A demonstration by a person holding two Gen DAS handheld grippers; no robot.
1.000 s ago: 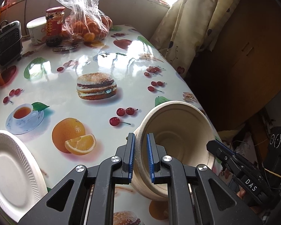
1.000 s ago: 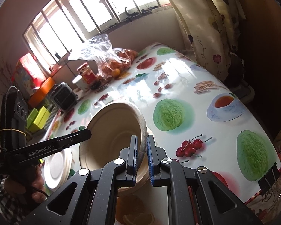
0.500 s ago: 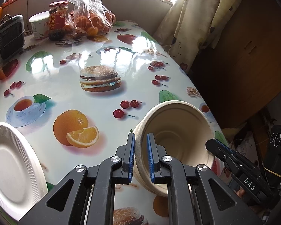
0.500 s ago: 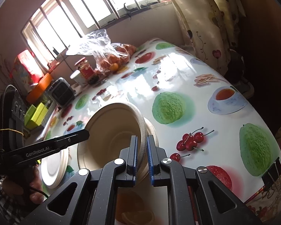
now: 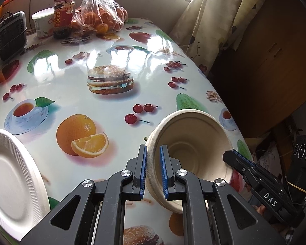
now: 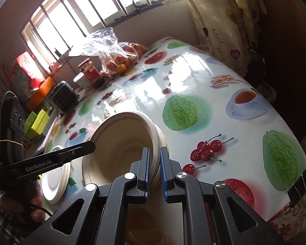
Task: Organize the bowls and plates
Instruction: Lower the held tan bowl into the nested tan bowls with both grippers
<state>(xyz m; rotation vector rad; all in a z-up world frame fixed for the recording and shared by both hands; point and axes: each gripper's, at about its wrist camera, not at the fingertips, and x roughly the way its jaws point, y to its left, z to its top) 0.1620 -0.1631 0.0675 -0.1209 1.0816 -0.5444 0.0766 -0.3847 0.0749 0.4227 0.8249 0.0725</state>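
You are holding the bowl tipped over the bench, both tongs, left and right, pinching opposite rims. Pulling apart could be tearing or dropping it near the edge.

2 nested bowls, 1 plate, 1 jar, 1 tub.

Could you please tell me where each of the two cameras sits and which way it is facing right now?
Left wrist: sits behind the left tool, facing down across the table; it grips the bowl rim, with the right tool at right.
Right wrist: sits behind the right tool, facing the window; the left tool and a hand show at left.
Shared: bowl, white plate, bag of oranges.
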